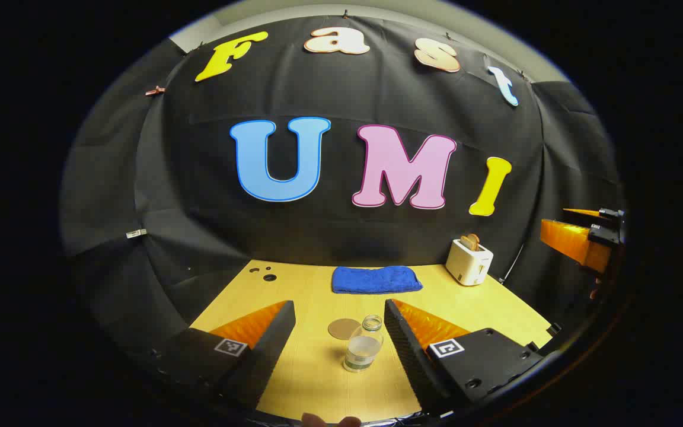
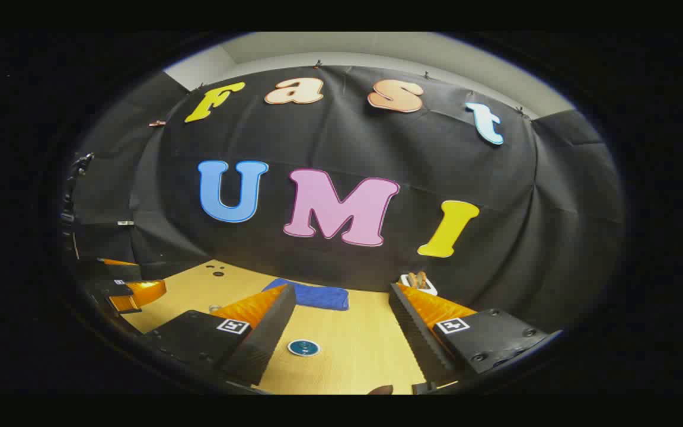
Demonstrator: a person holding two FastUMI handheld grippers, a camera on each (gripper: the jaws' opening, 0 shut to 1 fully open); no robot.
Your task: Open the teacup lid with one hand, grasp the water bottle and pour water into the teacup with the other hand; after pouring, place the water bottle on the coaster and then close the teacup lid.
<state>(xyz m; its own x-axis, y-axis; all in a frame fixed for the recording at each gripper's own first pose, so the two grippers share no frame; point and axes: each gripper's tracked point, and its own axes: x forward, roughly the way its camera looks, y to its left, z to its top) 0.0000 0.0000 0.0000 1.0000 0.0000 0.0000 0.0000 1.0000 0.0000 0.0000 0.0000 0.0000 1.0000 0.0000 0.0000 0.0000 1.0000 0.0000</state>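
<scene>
A clear water bottle (image 1: 363,350) with no cap stands upright on the wooden table (image 1: 318,379), holding a little water. It is just ahead of my left gripper (image 1: 339,305), which is open, and sits nearer the right-hand finger. A round brown coaster (image 1: 343,328) lies flat just behind the bottle. In the right gripper view a round teal teacup lid (image 2: 303,347) sits on the table (image 2: 365,356), close to the left finger of my open right gripper (image 2: 342,289). The cup under the lid is hard to make out.
A folded blue towel (image 1: 376,279) lies at the back of the table and a white toaster (image 1: 469,261) holding bread stands at the back right. The other gripper (image 1: 581,240) hovers at the far right. Small holes (image 1: 264,274) mark the back left.
</scene>
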